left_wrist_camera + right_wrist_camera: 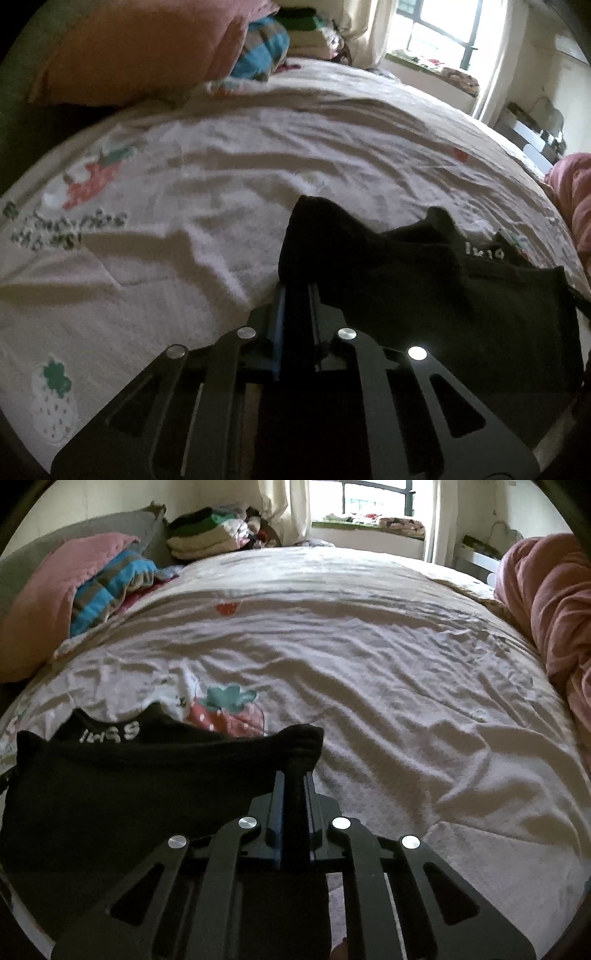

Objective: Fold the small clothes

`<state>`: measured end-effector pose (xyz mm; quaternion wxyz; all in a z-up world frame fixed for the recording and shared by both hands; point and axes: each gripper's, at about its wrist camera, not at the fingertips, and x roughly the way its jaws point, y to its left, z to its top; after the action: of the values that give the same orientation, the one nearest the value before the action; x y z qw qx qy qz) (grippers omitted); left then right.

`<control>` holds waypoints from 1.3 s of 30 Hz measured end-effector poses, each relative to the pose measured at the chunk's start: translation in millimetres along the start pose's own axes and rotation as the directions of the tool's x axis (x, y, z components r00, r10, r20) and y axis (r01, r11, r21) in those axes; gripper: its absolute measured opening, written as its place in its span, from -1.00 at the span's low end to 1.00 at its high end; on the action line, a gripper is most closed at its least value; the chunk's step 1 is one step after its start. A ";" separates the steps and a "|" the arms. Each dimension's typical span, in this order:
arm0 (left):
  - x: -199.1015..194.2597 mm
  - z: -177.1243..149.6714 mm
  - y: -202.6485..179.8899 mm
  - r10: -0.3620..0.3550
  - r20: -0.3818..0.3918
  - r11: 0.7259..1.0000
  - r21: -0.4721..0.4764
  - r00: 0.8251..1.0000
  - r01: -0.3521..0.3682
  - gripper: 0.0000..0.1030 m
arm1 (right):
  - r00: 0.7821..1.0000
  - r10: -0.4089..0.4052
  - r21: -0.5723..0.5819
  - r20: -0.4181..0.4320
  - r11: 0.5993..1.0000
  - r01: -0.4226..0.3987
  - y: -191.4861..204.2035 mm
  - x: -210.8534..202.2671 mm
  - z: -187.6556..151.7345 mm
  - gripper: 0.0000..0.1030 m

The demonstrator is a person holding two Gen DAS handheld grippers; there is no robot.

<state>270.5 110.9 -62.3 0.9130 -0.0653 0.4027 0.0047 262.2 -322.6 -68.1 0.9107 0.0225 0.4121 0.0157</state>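
A small black garment with white lettering on its waistband hangs between my two grippers above the bed. My left gripper is shut on its left corner, and the cloth spreads to the right of it. In the right wrist view the same black garment spreads to the left, and my right gripper is shut on its right corner. The fingertips of both grippers are hidden in the cloth.
The bed is covered by a wrinkled white quilt with strawberry prints. A pink pillow and a blue striped blanket lie at the head. A pink duvet is bunched at the right edge. Folded clothes are stacked near the window.
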 end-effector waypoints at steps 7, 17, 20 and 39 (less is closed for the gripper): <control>-28.2 20.2 -3.7 -0.006 0.108 1.000 0.026 0.994 0.003 -0.92 | 0.994 0.019 0.047 0.104 0.999 -0.024 -10.8 -23.9 15.4 -0.86; 0.3 13.1 5.5 0.030 0.027 0.999 0.016 0.999 -0.030 -0.92 | 0.999 -0.034 0.063 0.023 0.998 0.032 -11.2 11.2 1.2 -0.86; 2.0 10.7 4.5 0.036 0.017 0.999 0.020 0.999 -0.036 -0.91 | 0.999 -0.050 0.054 0.019 0.997 0.049 -9.8 13.3 -2.2 -0.86; -33.4 14.7 11.8 0.079 0.132 0.997 -0.021 0.988 -0.077 -1.00 | 0.997 -0.055 0.085 0.058 0.995 0.050 -14.0 4.1 -7.0 -0.84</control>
<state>258.0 125.8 -29.3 0.9363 -0.0563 0.3433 0.0478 259.8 -336.2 -76.6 0.9211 0.0498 0.3852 -0.0262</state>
